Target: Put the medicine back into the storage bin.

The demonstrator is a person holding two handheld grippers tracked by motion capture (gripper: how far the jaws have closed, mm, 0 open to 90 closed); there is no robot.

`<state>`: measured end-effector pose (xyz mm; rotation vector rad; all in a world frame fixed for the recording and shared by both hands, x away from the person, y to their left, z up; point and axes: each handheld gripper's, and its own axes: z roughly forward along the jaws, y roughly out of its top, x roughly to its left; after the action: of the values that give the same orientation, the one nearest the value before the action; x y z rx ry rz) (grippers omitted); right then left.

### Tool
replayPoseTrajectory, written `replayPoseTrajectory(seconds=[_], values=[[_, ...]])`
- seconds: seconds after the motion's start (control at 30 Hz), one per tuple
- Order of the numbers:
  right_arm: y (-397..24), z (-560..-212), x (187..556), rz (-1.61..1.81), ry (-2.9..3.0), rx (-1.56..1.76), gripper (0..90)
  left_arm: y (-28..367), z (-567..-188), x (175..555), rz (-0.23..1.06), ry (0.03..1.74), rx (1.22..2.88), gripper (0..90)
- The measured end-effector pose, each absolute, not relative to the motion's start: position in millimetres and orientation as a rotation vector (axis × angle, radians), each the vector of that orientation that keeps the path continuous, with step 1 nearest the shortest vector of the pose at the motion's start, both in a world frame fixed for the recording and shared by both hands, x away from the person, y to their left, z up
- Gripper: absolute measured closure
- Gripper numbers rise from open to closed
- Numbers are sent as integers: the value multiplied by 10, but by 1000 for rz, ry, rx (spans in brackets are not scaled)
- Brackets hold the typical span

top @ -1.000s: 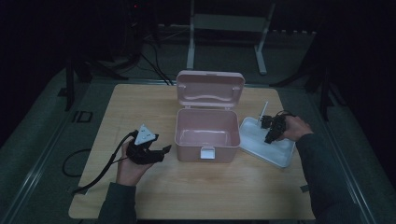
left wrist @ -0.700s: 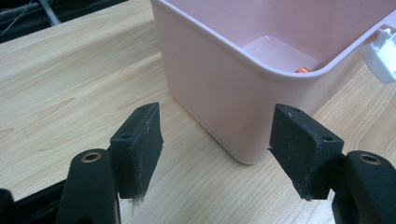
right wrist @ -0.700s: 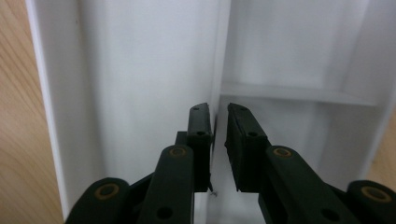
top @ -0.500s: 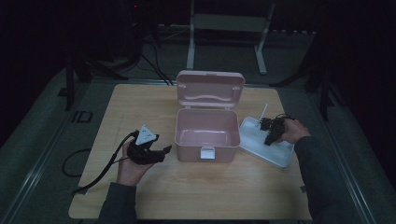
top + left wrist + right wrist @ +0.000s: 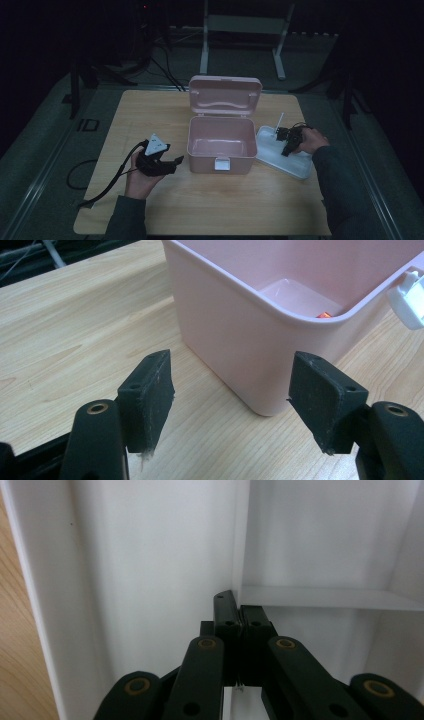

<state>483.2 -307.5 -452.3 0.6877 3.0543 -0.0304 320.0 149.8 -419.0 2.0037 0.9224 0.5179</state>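
At the lower left of the high view the left tongs rest on the wooden tabletop in a hand, released, nothing between the jaws; in the left gripper view they gape towards the near corner of the pink box, which stands just ahead of them and blocks the way forward, untouched; a white latch hangs on the box front at the right edge of that frame, and a small orange speck lies on the box floor. At the centre right of the high view the right tongs dip into the white tray, which lies just right of the box; its jaws have just been closing and are now clenched together over a dividing wall between tray compartments, and whether that thin wall is pinched between them I cannot tell. A thin white stick rises from the tray's far end. Beyond, the box lid stands open and upright; past the tabletop's far edge, at the top of the frame, the pale legs of a stand show in the dark.
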Motion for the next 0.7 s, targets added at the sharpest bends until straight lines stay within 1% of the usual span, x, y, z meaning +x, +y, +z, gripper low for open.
replayPoseTrajectory(seconds=[0.17,0.33,0.47,0.7], values=[[-3083,-4507,4799,-53,3072,624,895,1504,-4185,3198,521,928,2000,338],[-3188,-4369,4730,-54,3083,604,895,1500,-4190,3202,518,925,2001,338],[-3277,-4148,4644,-54,3068,565,895,1491,-4197,3204,514,925,2004,338],[-3377,-3622,4528,-8,3032,523,895,1483,-4202,3204,509,928,2001,338]])
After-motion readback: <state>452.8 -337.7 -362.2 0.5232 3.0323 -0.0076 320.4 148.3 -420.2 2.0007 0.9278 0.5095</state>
